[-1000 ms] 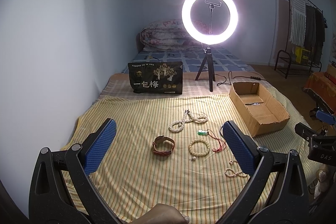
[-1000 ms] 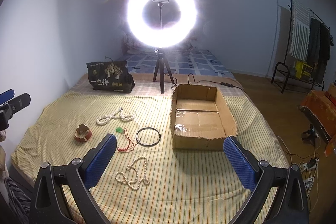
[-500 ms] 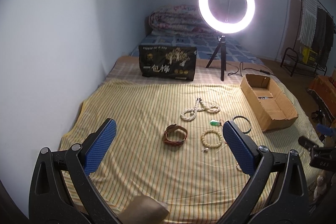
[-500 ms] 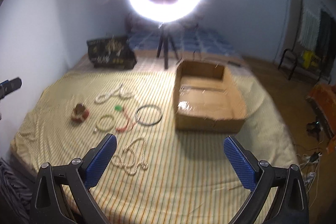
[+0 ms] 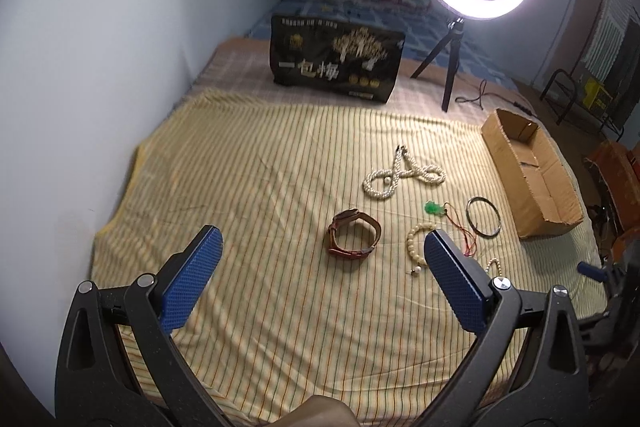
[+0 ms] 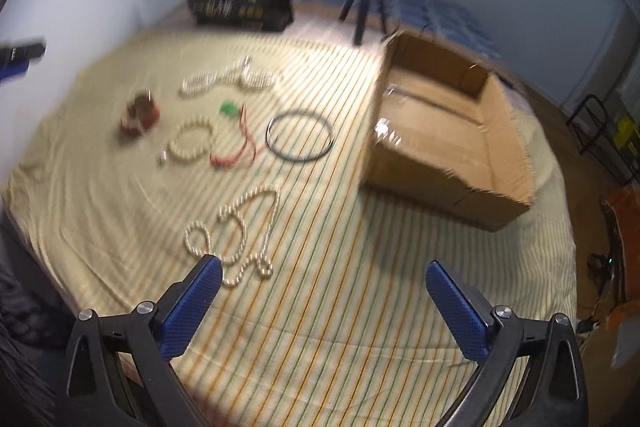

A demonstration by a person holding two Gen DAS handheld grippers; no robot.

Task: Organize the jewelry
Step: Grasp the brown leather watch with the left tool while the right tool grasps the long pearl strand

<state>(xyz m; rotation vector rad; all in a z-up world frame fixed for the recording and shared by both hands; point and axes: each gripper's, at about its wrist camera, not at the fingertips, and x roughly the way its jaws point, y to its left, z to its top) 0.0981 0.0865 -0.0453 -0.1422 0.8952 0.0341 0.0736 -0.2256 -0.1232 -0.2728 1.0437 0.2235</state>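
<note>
While both grippers hang over the striped sheet, left gripper and right gripper stand wide and empty. All jewelry lies loose on the sheet; cardboard box holds none that shows. Thin pearl necklace sits just ahead of the right gripper. Risk: its coiled loops could snag or trail off one finger on lifting; the soft cloth may bunch into the pinch. Versus 1.0 s ago: both views are pitched lower and closer to the sheet, and the right view is now motion-blurred
</note>
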